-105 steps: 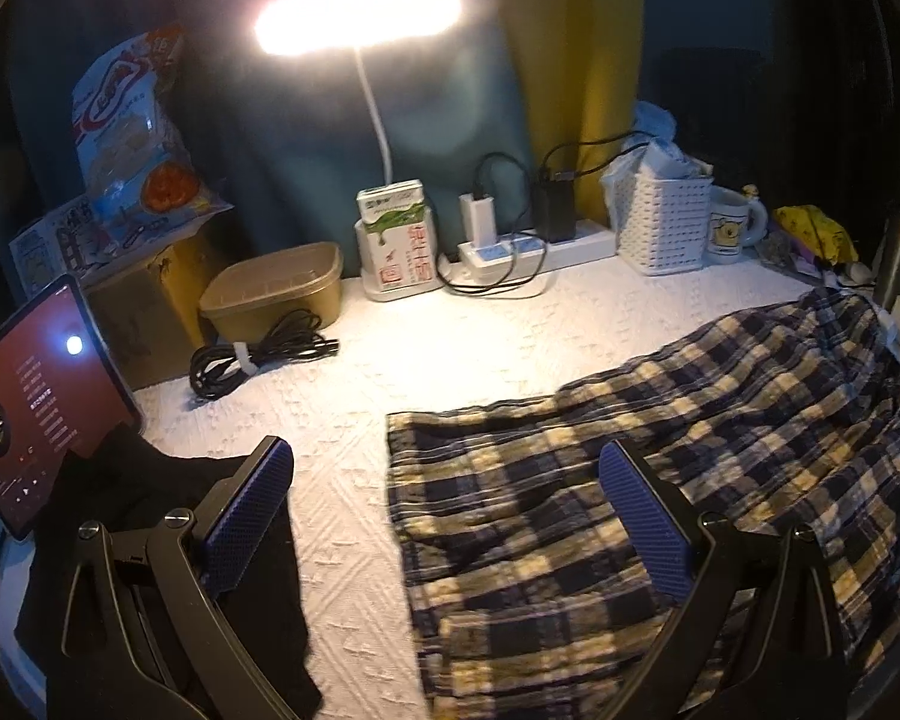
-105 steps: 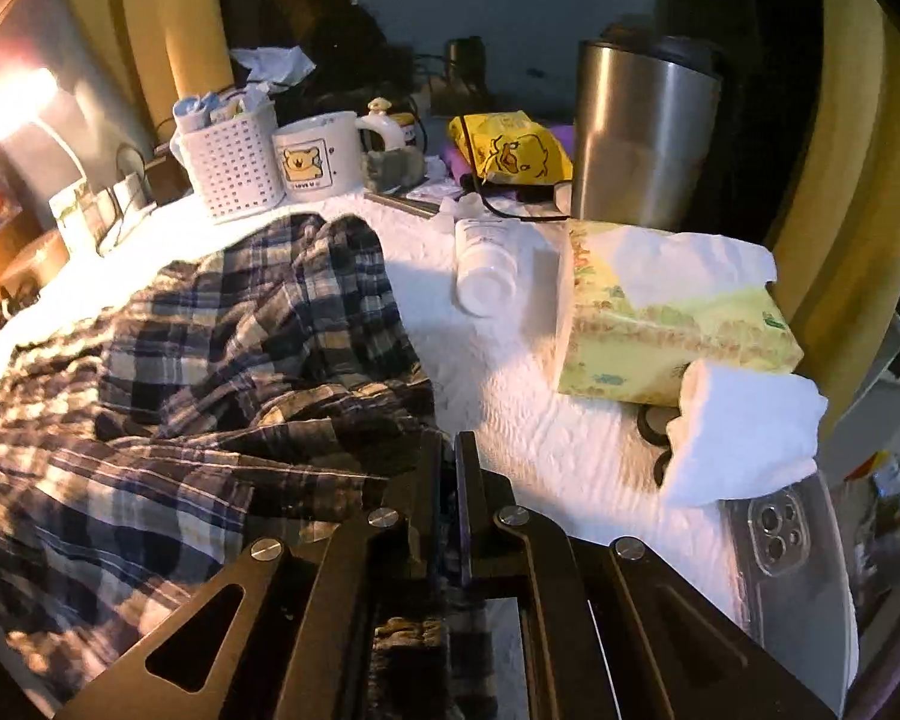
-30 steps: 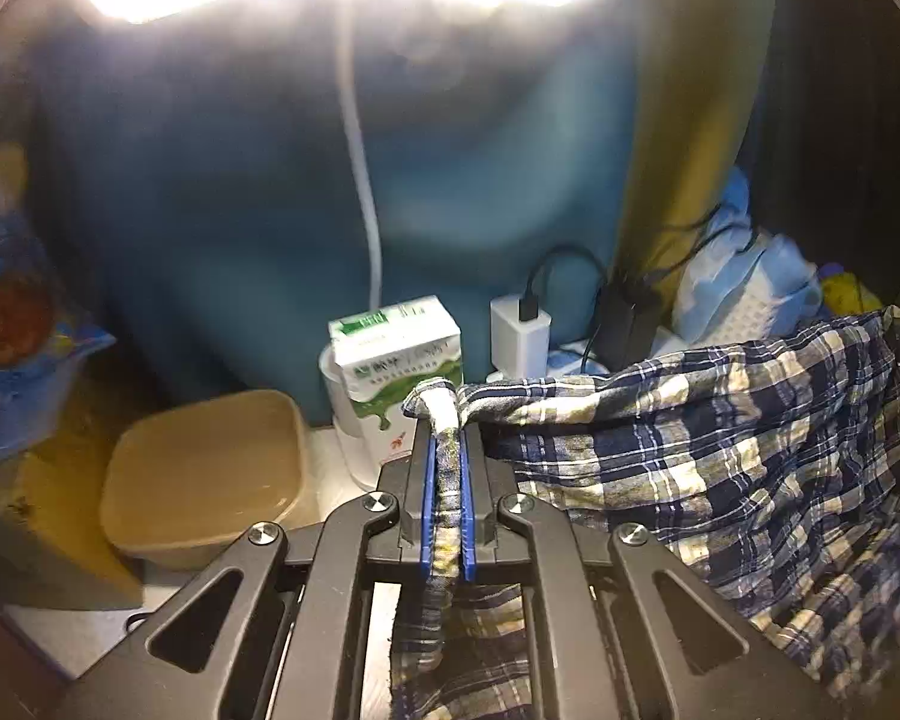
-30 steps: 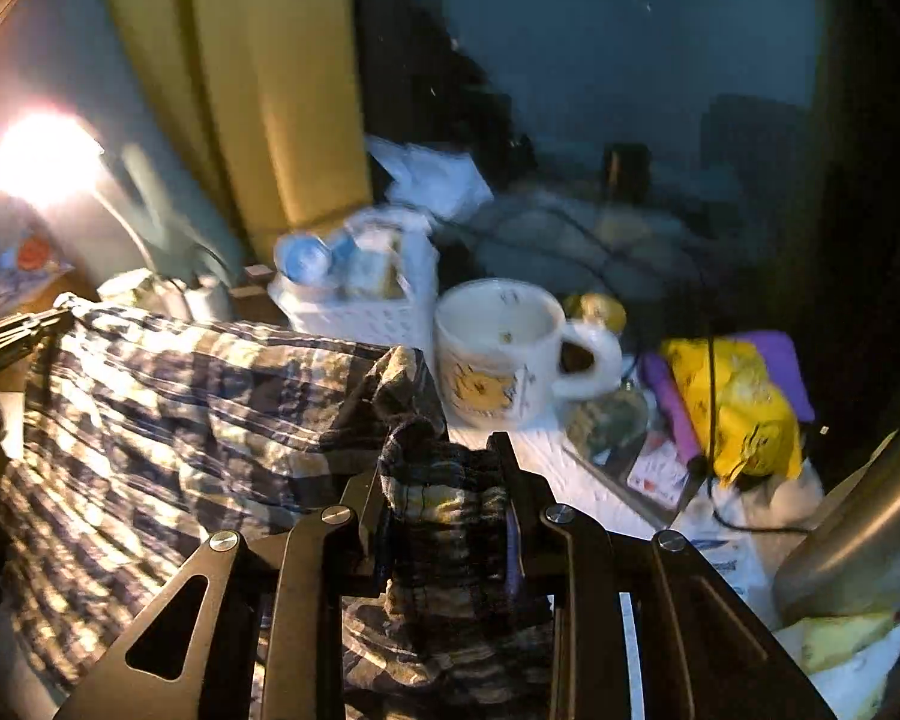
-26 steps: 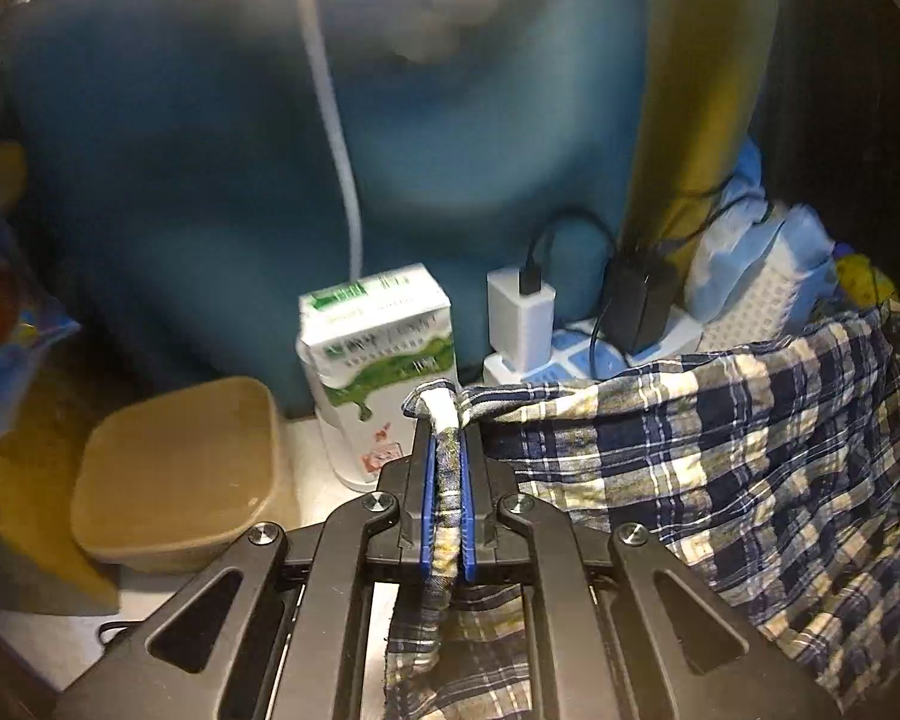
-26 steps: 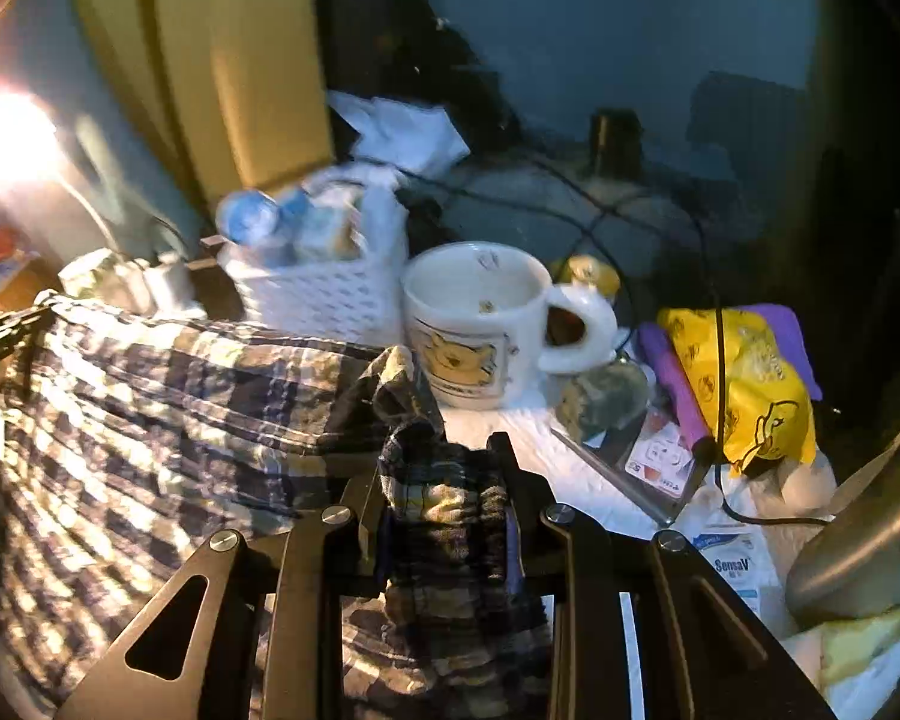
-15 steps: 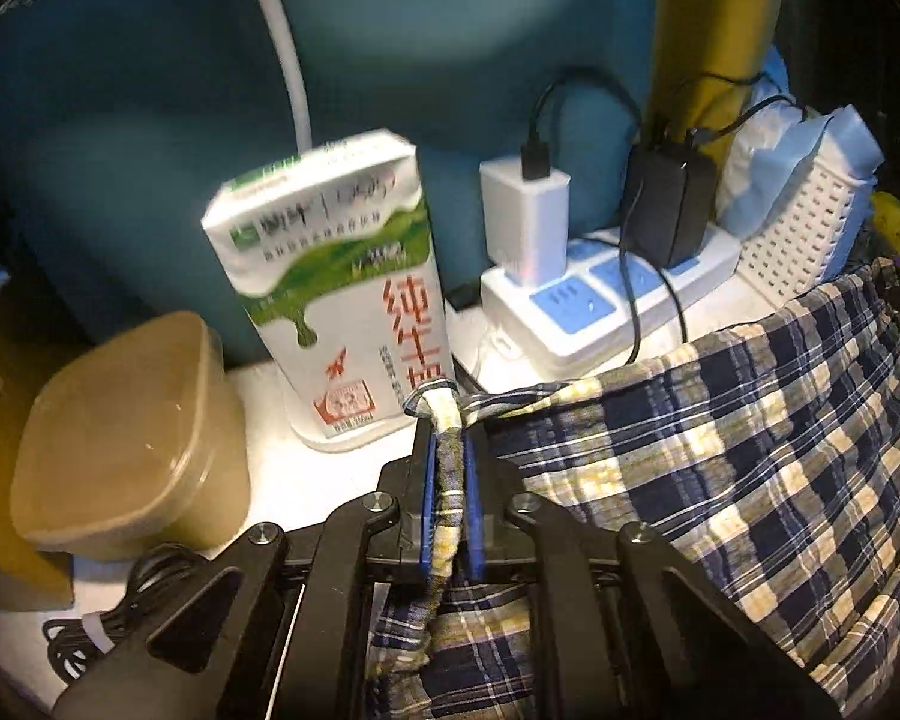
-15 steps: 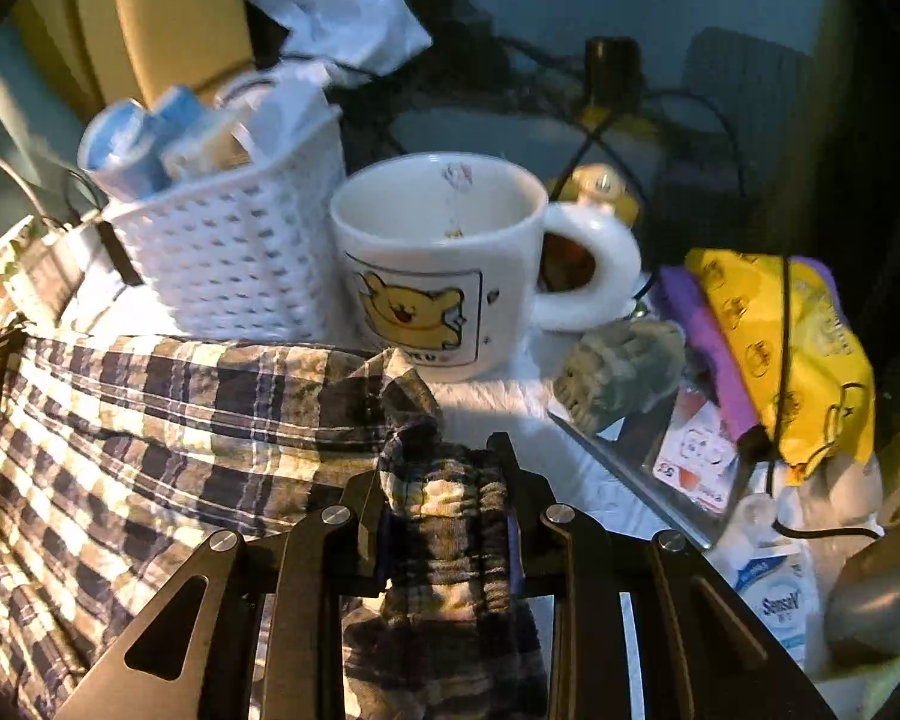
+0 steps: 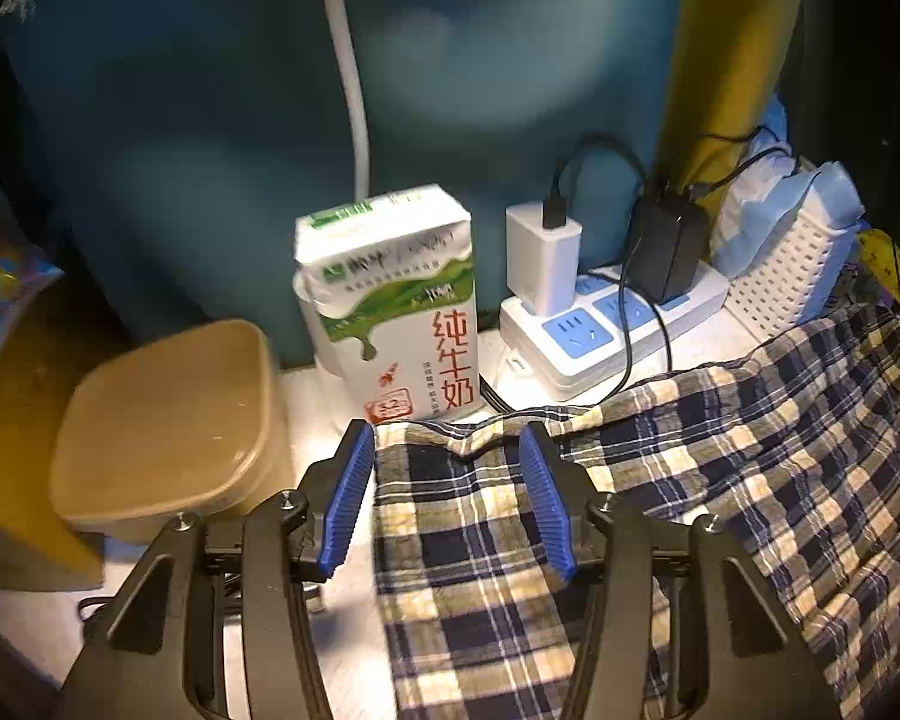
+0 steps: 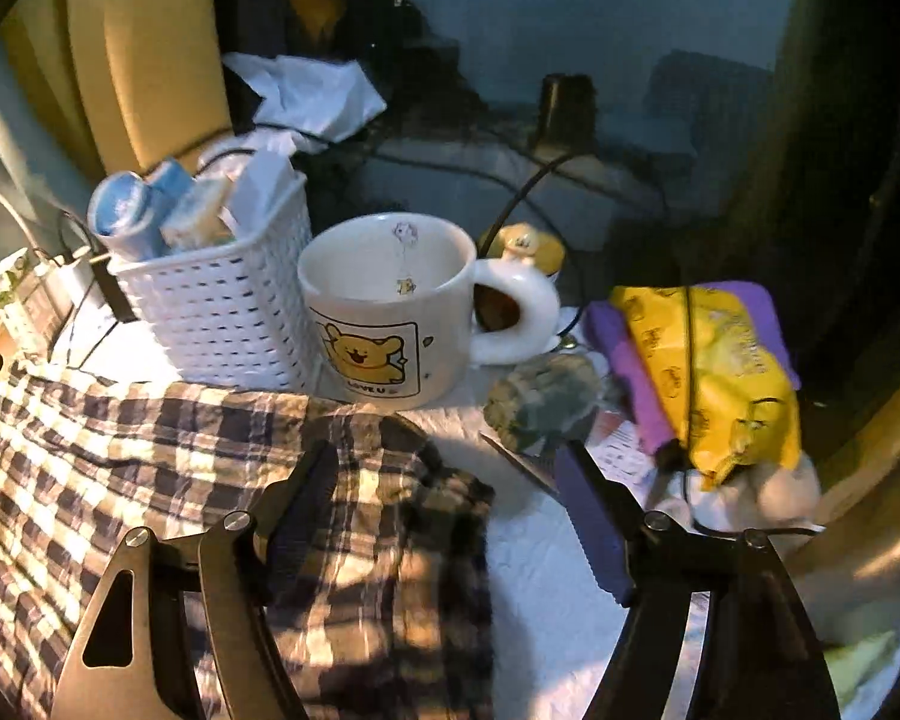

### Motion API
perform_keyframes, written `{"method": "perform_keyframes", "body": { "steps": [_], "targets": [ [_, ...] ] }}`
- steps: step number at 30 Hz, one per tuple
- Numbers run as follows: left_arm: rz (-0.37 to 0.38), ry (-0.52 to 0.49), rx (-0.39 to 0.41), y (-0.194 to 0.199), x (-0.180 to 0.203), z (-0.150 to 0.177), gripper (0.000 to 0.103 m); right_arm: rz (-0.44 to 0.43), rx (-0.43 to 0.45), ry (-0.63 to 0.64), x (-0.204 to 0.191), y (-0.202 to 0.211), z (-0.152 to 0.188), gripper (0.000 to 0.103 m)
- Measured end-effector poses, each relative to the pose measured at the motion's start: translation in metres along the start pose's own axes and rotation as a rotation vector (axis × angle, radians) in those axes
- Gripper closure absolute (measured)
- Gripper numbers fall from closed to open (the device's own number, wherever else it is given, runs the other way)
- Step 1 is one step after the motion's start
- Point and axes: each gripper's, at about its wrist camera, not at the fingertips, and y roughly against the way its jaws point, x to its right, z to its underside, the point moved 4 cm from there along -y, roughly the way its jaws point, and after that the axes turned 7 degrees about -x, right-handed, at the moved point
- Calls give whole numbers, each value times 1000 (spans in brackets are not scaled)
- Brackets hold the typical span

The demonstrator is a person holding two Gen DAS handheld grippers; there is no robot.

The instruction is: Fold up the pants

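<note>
Plaid pants (image 9: 660, 510) are laid flat on the white counter (image 9: 312, 402), near the milk carton (image 9: 390, 312) and mug (image 10: 390, 312). Left tool (image 9: 447, 501) and right tool (image 10: 444, 525) are held apart over the far edge, nothing clamped.

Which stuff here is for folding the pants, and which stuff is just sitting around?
For the job:
pants
left gripper, open
right gripper, open

Just lying about:
milk carton
power strip
tan box
white basket
bear mug
yellow bag

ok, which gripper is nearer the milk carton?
Left. The left gripper sits just in front of the milk carton; the right gripper is by the bear mug, carton far to its left.
</note>
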Motion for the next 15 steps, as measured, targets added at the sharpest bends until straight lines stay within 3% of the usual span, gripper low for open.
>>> {"method": "perform_keyframes", "body": {
  "steps": [8,12,15],
  "targets": [
    [5,20,55,45,2,20,49,2,37,22,7,57,31,26],
    [21,44,61,72,4,45,39,2,44,25,10,76,55,26],
    [33,57,59,83,11,65,38,-3,44,17,10,86,72,26]
  ]
}}
